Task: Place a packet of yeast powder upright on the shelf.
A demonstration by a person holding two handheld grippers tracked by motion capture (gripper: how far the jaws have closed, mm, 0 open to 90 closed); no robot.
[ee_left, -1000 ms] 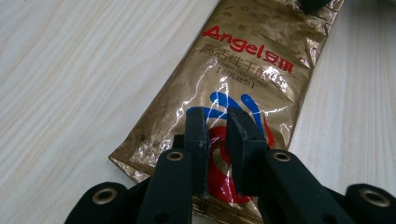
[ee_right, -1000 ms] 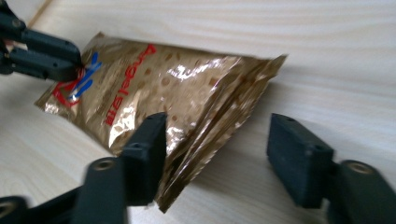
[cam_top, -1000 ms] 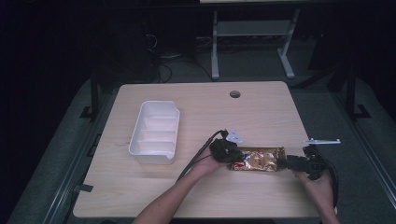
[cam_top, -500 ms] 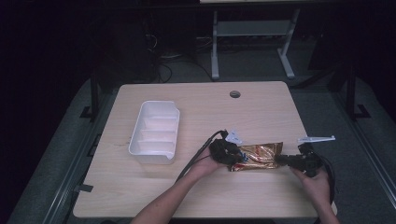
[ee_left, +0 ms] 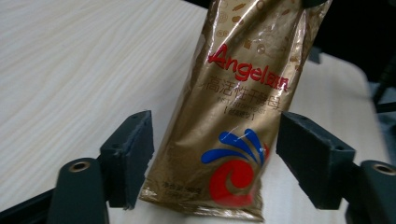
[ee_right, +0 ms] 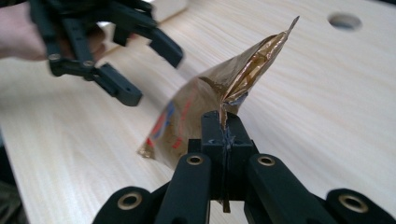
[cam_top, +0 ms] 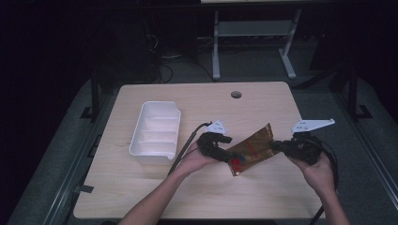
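- Right fingers (ee_right: 223, 135) are clamping the gold packet (cam_top: 251, 149) by its edge, lifting it off the desk (cam_top: 263, 197).
- Left fingers (ee_left: 212, 161) have just been opening, flanking the packet untouched.
- Handover looks finished; next probably carrying it to the tray (cam_top: 151, 154).

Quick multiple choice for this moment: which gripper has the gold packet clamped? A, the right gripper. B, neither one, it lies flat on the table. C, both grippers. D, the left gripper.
A: in the right gripper view the right gripper has its jaws shut on the edge of the gold packet, while in the left gripper view the left gripper stands open, jaws clear of the packet on both sides.
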